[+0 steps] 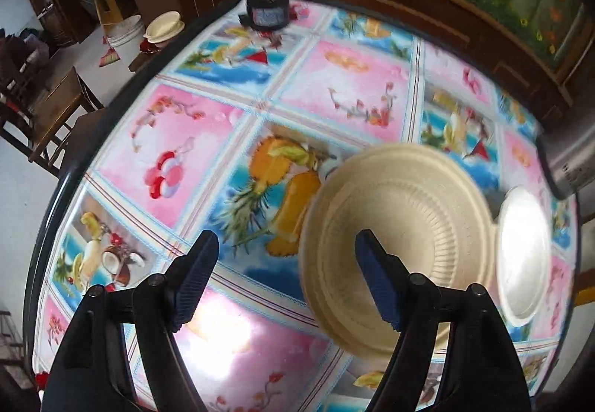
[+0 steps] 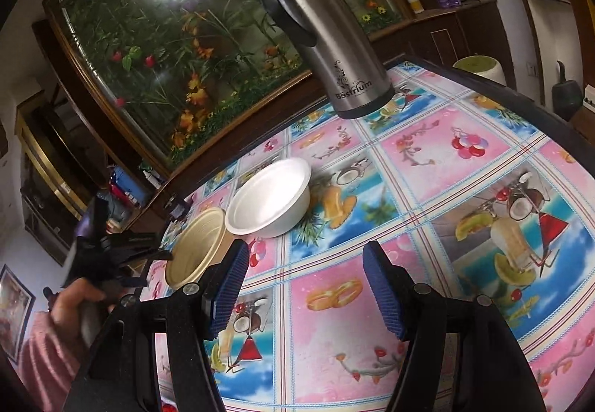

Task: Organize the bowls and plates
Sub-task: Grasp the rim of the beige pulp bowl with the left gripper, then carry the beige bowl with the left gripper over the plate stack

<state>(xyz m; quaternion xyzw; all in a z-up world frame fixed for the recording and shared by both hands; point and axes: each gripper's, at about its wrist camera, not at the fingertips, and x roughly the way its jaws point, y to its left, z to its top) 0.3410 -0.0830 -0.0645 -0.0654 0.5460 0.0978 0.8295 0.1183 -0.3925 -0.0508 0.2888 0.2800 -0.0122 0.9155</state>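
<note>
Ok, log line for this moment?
left gripper: open, empty | right gripper: open, empty | cream bowl, white bowl: adjacent on table

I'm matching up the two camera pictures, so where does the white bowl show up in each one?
Left wrist: the white bowl sits far right, touching the beige plate.
Right wrist: the white bowl sits centre-left, beyond the open jaws.
Shared landmark: the steel flask, at the right edge in the left view.
</note>
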